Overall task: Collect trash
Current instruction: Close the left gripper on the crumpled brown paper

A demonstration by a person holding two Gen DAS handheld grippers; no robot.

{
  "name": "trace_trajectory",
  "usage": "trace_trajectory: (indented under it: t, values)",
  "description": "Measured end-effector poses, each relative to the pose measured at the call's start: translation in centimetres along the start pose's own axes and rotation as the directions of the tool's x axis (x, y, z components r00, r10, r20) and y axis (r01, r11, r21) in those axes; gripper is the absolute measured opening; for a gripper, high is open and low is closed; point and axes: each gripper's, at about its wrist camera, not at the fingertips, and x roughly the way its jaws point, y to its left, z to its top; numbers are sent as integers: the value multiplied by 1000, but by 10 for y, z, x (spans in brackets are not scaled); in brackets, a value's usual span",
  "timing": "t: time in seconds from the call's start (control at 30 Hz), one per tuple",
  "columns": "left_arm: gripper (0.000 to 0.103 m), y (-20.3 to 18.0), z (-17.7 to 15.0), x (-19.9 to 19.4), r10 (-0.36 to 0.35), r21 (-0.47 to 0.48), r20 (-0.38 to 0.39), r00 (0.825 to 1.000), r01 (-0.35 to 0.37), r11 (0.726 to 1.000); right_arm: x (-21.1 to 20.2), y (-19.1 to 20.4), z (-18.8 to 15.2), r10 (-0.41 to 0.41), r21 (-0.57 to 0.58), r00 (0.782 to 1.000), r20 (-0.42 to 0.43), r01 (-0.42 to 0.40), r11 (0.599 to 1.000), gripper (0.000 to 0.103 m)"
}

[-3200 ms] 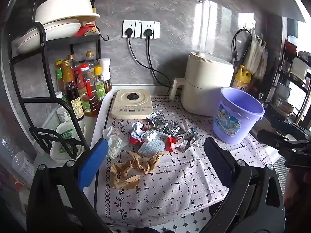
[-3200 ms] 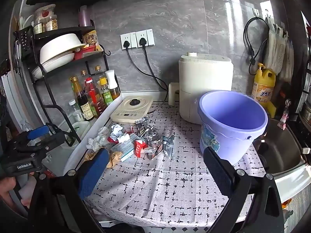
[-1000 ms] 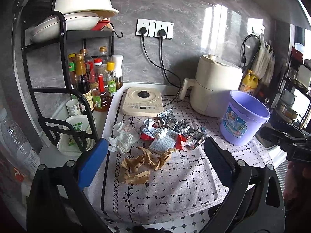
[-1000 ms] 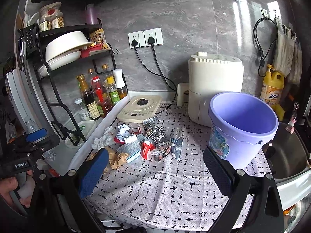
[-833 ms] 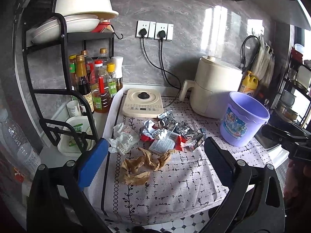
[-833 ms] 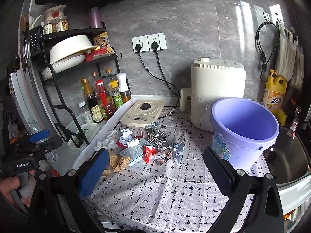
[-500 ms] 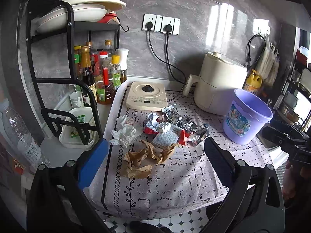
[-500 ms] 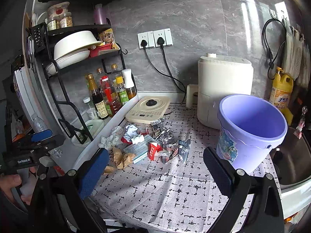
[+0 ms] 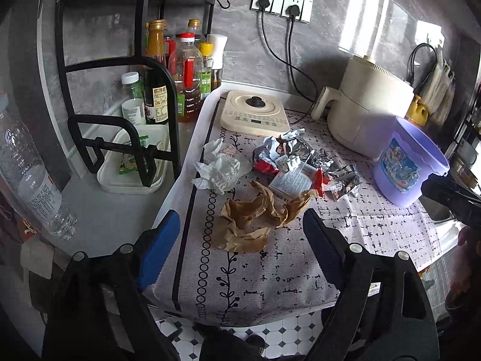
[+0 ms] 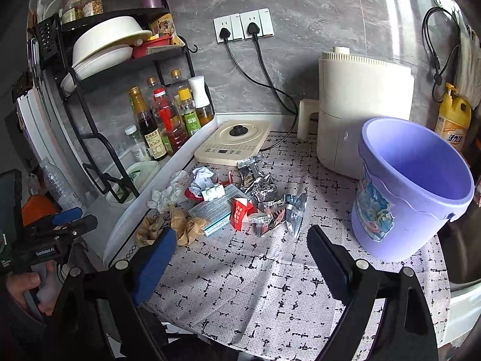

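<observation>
A heap of trash lies on the patterned cloth: crumpled brown paper (image 9: 255,216) (image 10: 183,225), white tissue (image 9: 219,168) (image 10: 168,192), a flat printed box (image 9: 291,180) (image 10: 213,207), red wrappers (image 10: 240,207) and silver foil packets (image 9: 342,177) (image 10: 264,192). An empty purple bucket (image 9: 405,162) (image 10: 409,186) stands to the right of the heap. My left gripper (image 9: 237,234) is open, just in front of the brown paper. My right gripper (image 10: 237,246) is open, above the cloth in front of the heap, with the bucket at its right.
A cream induction cooker (image 9: 255,114) and a white air fryer (image 10: 360,114) stand behind the heap. A black rack (image 10: 90,120) with bottles (image 9: 186,78) and bowls is at the left. A clear water bottle (image 9: 33,177) stands at the far left. The cloth's front edge overhangs a tiled floor (image 9: 285,337).
Both grippers have moved forward and lower toward the counter; the trash heap and the bucket look bigger. Both stay open and nothing on the cloth has moved.
</observation>
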Motion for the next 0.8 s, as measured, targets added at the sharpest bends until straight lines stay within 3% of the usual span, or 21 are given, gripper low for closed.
trace_trajectory:
  t: [0.23,0.43,0.6,0.8]
  values:
    - [69,10,-7,39,-17,-29,-76,997,15,999,39,5,-2,44,1,996,-83,-44,999,70]
    - [57,14,-12,83,-31,-41,-145,989,25,999,60,10,1,79,11,988,-132,-78,997,64]
    - [16,18,-15,111,-50,-64,-205,978,38,997,77,20,1,105,-7,980,-172,-108,994,61]
    - [13,25,-14,101,-21,-76,-175,984,7,997,99,40,1,157,-34,965,-211,-168,985,56]
